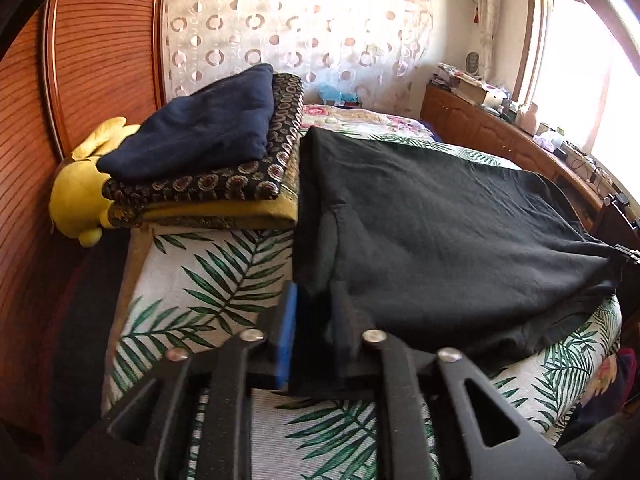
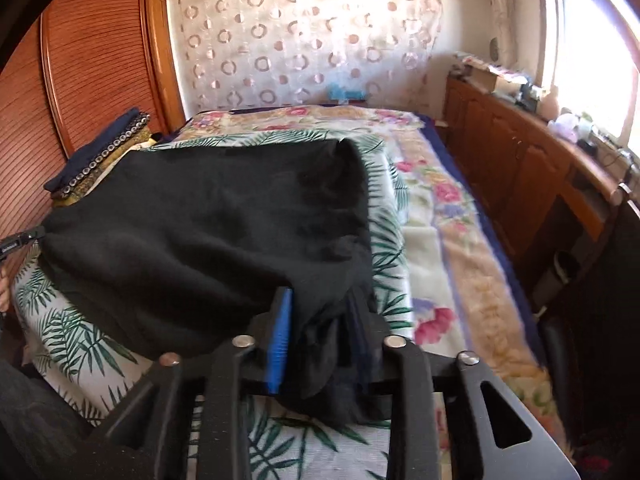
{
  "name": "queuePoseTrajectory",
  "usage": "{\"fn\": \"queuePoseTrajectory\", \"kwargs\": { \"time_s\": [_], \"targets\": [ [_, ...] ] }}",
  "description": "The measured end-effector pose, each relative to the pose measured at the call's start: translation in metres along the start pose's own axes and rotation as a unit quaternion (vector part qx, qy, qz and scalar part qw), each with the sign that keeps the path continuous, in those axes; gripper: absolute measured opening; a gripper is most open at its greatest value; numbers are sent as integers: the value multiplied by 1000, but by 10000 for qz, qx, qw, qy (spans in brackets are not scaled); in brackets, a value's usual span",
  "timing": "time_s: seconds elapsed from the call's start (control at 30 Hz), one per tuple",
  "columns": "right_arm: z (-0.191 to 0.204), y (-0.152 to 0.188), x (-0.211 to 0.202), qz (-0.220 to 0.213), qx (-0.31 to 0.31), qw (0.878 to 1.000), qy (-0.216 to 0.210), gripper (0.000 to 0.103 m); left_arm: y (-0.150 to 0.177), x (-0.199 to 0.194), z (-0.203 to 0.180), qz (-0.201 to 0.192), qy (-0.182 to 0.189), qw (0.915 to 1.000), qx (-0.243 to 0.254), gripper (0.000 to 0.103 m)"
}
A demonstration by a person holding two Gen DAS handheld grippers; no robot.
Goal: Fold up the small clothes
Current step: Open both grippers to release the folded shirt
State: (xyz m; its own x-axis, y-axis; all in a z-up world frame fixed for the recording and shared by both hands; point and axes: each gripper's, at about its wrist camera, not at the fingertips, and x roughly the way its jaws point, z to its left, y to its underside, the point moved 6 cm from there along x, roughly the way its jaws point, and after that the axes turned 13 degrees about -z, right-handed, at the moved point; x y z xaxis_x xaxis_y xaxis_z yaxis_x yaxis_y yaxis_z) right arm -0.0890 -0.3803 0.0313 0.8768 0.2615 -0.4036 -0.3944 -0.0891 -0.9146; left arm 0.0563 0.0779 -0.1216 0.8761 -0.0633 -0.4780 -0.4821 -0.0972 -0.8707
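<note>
A black garment (image 1: 440, 220) lies spread across the leaf-print sheet (image 1: 208, 280) on the bed. In the left wrist view, my left gripper (image 1: 314, 292) is at the garment's near left corner. Its jaws stand a little apart and the black cloth sits loosely between the blue pad (image 1: 286, 332) and the other finger. In the right wrist view the garment (image 2: 200, 220) reaches my right gripper (image 2: 320, 300) at its near right corner. There a bunch of cloth hangs slack between parted jaws. Each gripper's tip shows at the edge of the other's view.
Folded cloths (image 1: 208, 160) are stacked at the garment's left, with a yellow plush toy (image 1: 80, 200) beside them. A wooden wardrobe (image 1: 80, 80) stands at the left. A floral blanket (image 2: 440, 220) covers the bed's right side. A cluttered wooden cabinet (image 2: 520, 168) runs under the window.
</note>
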Motion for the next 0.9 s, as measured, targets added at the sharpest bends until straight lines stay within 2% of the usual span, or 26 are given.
{"fn": "queuePoseTrajectory", "kwargs": {
  "time_s": [0.07, 0.13, 0.2, 0.27, 0.33, 0.63, 0.9],
  "targets": [
    [1, -9, -4, -86, -78, 9999, 83, 34, -1, -3, 1, -46, 46, 10000, -67, 40],
    [5, -16, -7, -165, -160, 9997, 91, 36, -3, -5, 0, -34, 85, 10000, -36, 41],
    [13, -22, -8, -248, -212, 9995, 44, 36, -6, -6, -1, -53, 36, 10000, 62, 53],
    [21, -26, -3, -308, -203, 9993, -72, 36, -8, -6, -2, -82, 58, 9999, 93, 73],
    [31, -29, 5, -335, -209, 9990, -199, 36, -9, -7, -4, -105, 83, 9999, 106, 81],
    [76, -35, 62, -315, -374, 9960, -753, 36, -9, -2, -11, -44, -8, 9996, 268, 81],
    [96, -28, 94, -99, -533, 9940, -948, 37, -7, 4, -11, 12, -82, 9995, 290, 81]
  ]
}}
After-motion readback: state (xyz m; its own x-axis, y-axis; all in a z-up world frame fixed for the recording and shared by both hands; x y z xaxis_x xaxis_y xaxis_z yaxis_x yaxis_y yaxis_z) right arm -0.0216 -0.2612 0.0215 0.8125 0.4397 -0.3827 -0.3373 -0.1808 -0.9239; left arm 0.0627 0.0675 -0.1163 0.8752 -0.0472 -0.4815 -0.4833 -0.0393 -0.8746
